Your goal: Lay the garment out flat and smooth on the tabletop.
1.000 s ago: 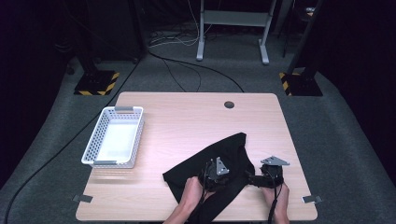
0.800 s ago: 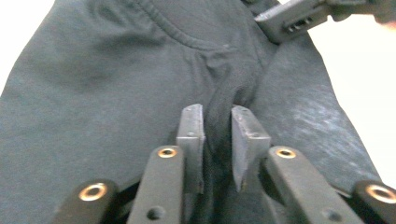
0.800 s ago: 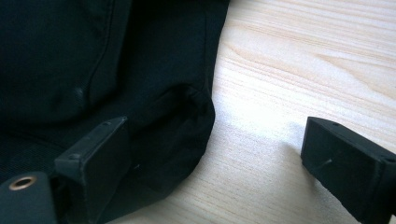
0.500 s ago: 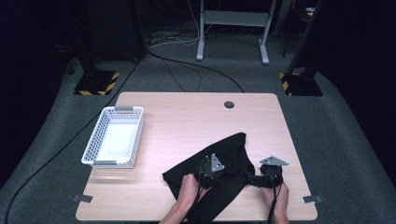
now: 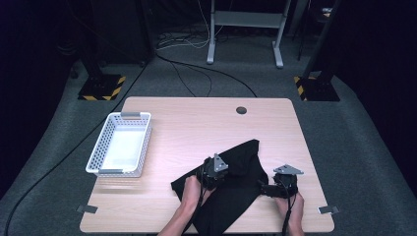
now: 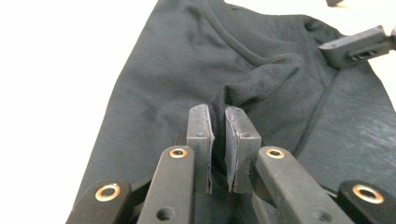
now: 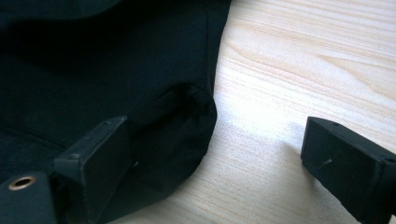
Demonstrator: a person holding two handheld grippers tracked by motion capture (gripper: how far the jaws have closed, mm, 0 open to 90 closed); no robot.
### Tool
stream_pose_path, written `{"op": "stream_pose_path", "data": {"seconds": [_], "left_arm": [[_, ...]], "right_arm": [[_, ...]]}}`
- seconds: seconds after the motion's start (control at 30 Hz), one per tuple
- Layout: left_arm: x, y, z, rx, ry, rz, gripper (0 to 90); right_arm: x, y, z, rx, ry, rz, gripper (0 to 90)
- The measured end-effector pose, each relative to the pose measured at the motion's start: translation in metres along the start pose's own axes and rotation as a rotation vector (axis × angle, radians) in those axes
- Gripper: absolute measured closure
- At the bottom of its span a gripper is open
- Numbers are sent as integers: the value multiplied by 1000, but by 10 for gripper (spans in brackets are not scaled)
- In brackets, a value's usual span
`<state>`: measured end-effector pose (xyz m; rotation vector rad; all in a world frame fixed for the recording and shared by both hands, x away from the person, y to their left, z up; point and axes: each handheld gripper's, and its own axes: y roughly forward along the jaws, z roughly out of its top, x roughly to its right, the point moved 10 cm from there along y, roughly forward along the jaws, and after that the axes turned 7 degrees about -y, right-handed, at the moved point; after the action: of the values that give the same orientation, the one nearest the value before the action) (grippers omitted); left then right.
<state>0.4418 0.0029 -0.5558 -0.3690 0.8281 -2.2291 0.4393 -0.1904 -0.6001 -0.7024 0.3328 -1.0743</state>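
Near the front edge of the table [image 5: 196,118], a black garment [image 5: 241,162] lies spread out diagonally, and the work on it looks barely begun. Left gripper [image 6: 218,140] has its jaws pressed together on a raised pinch of the cloth, having just been closing on it, so that grab is made. Right gripper [image 7: 224,158] stands spread wide at the garment's hem corner, one jaw over the fabric, the other over bare wood, nothing pinched yet. My read: one hold secured, the second to come, then all the lifting or folding. Off to the left, the white basket [image 5: 105,142] sits well apart from the cloth.
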Motion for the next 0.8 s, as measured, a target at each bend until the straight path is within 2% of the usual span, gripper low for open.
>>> {"op": "stream_pose_path", "data": {"seconds": [0.2, 0.73, 0.8], "left_arm": [[-15, -3, 7, 7, -24, 17, 817], [-58, -5, 22, 11, -52, 74, 821], [-62, -5, 23, 1, -60, 66, 822]], "right_arm": [[0, 0, 0, 0, 1, -1, 82], [0, 0, 0, 1, 3, -3, 83], [0, 0, 0, 1, 4, -4, 83]]}}
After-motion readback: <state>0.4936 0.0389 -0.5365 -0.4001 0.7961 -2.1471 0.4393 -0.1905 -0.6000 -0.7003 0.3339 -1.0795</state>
